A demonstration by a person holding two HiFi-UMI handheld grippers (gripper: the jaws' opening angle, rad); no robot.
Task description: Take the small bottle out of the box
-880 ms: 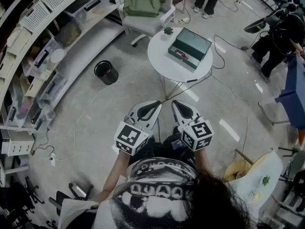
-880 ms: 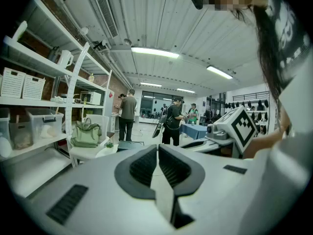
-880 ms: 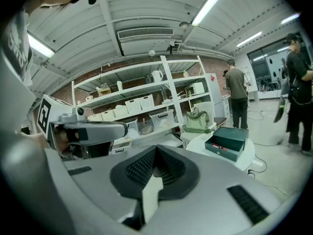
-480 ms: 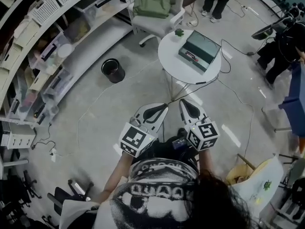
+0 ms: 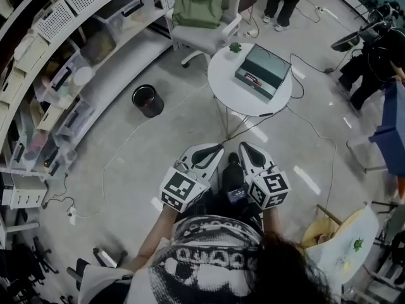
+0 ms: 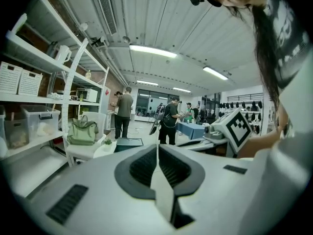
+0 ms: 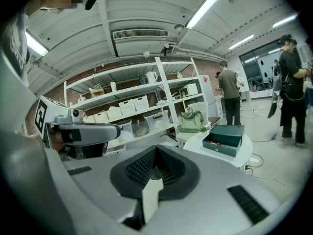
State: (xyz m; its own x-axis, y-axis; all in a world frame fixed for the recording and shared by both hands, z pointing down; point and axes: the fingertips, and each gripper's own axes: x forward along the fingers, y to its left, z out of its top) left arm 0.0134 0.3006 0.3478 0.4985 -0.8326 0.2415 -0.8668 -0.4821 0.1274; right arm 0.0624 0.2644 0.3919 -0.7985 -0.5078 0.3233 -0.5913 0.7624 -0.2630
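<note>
A dark green box [image 5: 262,70] lies open on a round white table [image 5: 231,84] ahead of me; the right gripper view shows the box [image 7: 226,139] with something red and white inside. I cannot make out a small bottle. My left gripper [image 5: 218,147] and right gripper [image 5: 244,146] are held side by side close to the person's body, over the floor and well short of the table. Both are shut with nothing between the jaws, as the left gripper [image 6: 157,146] and right gripper [image 7: 156,149] show in their own views.
A small potted plant [image 5: 235,47] stands on the table behind the box. A white chair holding a green bag [image 5: 198,5] is beyond it, and a black bin [image 5: 147,100] to the left. Shelves with boxes [image 5: 57,75] line the left. Cables [image 5: 253,124] cross the floor. People stand at the back and right.
The view has shifted as the person moves: both grippers sit lower in the head view, and a dark shoe now shows between them. Both grippers stay shut.
</note>
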